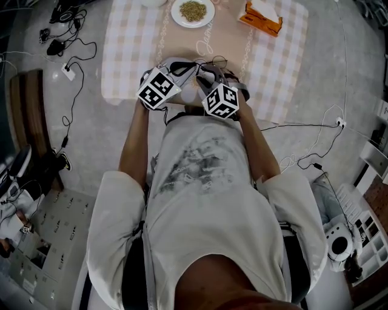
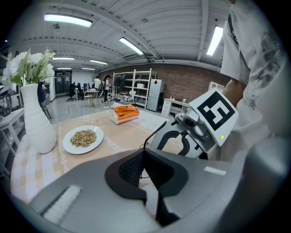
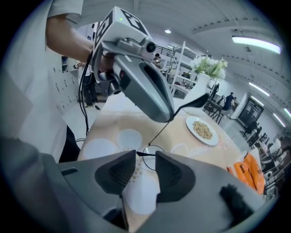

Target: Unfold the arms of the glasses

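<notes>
L hand-held gripper [image 2: 144, 154] clamps glasses [image 3: 150, 152]; R hand-held gripper [image 3: 145, 157] jaws apart; plate [image 2: 68, 144], vase [image 2: 36, 123], orange box [image 2: 125, 113] beyond.

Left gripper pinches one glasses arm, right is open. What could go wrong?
1. The glasses are gripped only by the left gripper's pinch on one thin arm; they could twist or slip out.
2. The open right gripper has the frame at its fingertips, beside a lens; closing there might smudge or bend it.

Plate [image 1: 193, 12], orange box [image 1: 262, 17], vase [image 2: 37, 118] far behind glasses [image 3: 151, 157]; bare table [image 1: 206, 42] between.
</notes>
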Available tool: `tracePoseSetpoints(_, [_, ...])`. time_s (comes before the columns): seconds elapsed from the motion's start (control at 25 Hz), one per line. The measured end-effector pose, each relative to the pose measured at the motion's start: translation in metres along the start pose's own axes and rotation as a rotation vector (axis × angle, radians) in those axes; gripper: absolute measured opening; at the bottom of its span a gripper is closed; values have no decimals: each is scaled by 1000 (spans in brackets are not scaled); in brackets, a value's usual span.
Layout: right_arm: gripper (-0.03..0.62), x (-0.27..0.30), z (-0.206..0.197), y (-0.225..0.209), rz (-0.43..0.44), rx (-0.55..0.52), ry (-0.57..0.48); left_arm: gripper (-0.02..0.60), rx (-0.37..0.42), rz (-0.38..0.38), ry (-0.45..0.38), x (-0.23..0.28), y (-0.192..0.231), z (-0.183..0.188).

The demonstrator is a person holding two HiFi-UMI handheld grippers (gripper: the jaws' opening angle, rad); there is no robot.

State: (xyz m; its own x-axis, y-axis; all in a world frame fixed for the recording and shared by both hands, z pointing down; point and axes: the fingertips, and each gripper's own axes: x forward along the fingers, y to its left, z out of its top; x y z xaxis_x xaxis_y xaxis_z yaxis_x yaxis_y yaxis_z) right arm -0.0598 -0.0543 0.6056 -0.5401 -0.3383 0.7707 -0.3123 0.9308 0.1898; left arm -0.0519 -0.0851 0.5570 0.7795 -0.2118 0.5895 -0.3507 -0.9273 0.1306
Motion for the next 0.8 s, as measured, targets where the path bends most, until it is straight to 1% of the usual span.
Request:
tracePoseSetpoints(0.56, [139,8,-1,6,-25,-66,27,9,-4,-2,-4,0,-5,2])
tracePoseSetpoints(0.76, [83,9,0,5,-45,-81,36,9,-7,-4,-8,-1,-6,1])
tracePoseSetpoints(0.8, [80,9,0,5,-48,-81,37,9,-8,-4,-9,-1,-6,1])
